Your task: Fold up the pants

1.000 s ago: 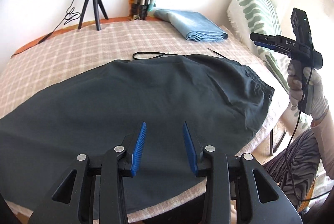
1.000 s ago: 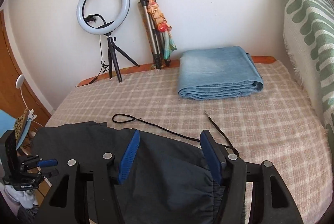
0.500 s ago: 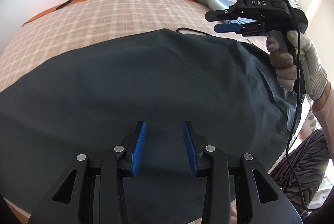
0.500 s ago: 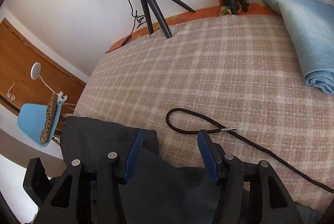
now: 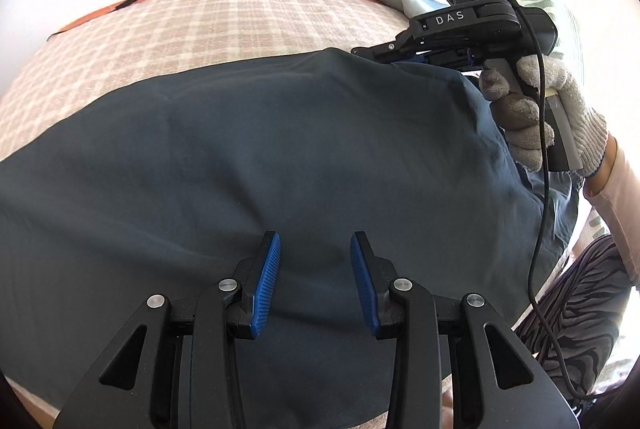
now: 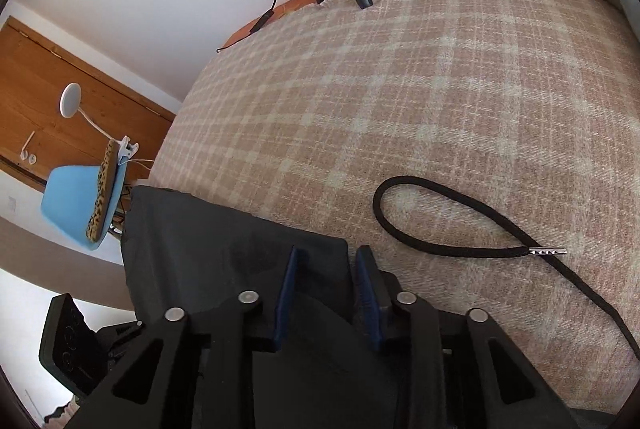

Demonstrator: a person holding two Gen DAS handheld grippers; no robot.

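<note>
Checked bedspread (image 6: 440, 89) carries dark pants (image 5: 240, 149); left gripper (image 5: 315, 249) hovers agape above them, right gripper (image 6: 326, 257) closing, far fabric edge between its jaws.

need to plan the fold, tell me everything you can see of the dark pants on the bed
The pants are dark navy-grey, of thin, smooth woven cloth, and lie spread flat with soft wrinkles on the checked blanket. A black drawstring with a metal tip trails onto the blanket. The right gripper is closing on the far edge, cloth between its jaws. The left gripper hangs open over the near part; whether it touches is unclear.
</note>
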